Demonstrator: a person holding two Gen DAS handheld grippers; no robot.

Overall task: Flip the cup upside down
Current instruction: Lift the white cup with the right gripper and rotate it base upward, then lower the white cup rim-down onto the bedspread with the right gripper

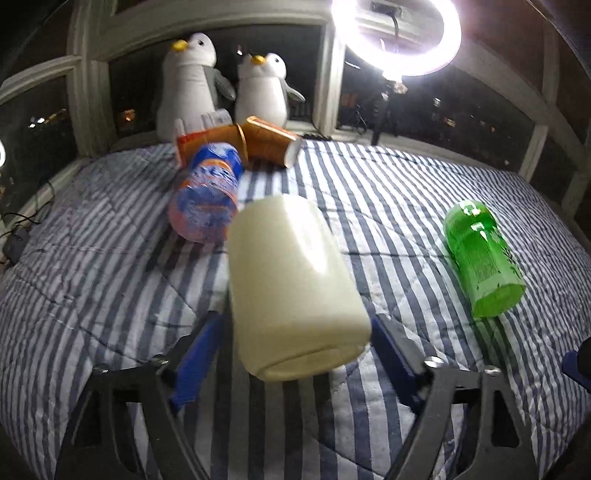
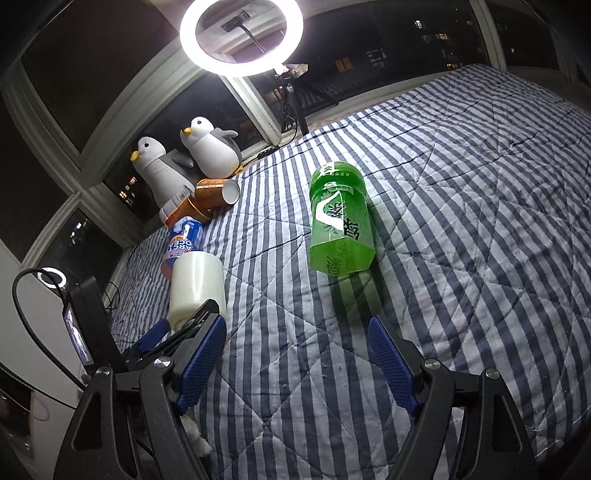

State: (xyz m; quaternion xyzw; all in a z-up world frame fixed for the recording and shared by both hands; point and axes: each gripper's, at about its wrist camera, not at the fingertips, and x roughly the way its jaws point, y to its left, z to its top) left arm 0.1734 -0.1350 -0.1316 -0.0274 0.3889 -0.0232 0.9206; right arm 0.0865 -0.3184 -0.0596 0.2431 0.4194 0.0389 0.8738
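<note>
A cream-white plastic cup (image 1: 291,288) lies tilted between the blue pads of my left gripper (image 1: 295,332). The jaws stand wide, with a gap between each pad and the cup, so the gripper is open around it. In the right wrist view the same cup (image 2: 197,288) shows at the left with the left gripper's fingers at its near end. A green translucent cup (image 2: 340,225) lies on its side on the striped quilt, ahead of my right gripper (image 2: 297,332), which is open and empty. The green cup also shows in the left wrist view (image 1: 484,258).
A blue-and-orange labelled cup (image 1: 207,192) lies just beyond the white cup. Two orange paper cups (image 1: 266,142) lie on their sides near two plush penguins (image 1: 258,88) by the window. A lit ring light (image 1: 399,33) stands on a tripod at the bed's far edge.
</note>
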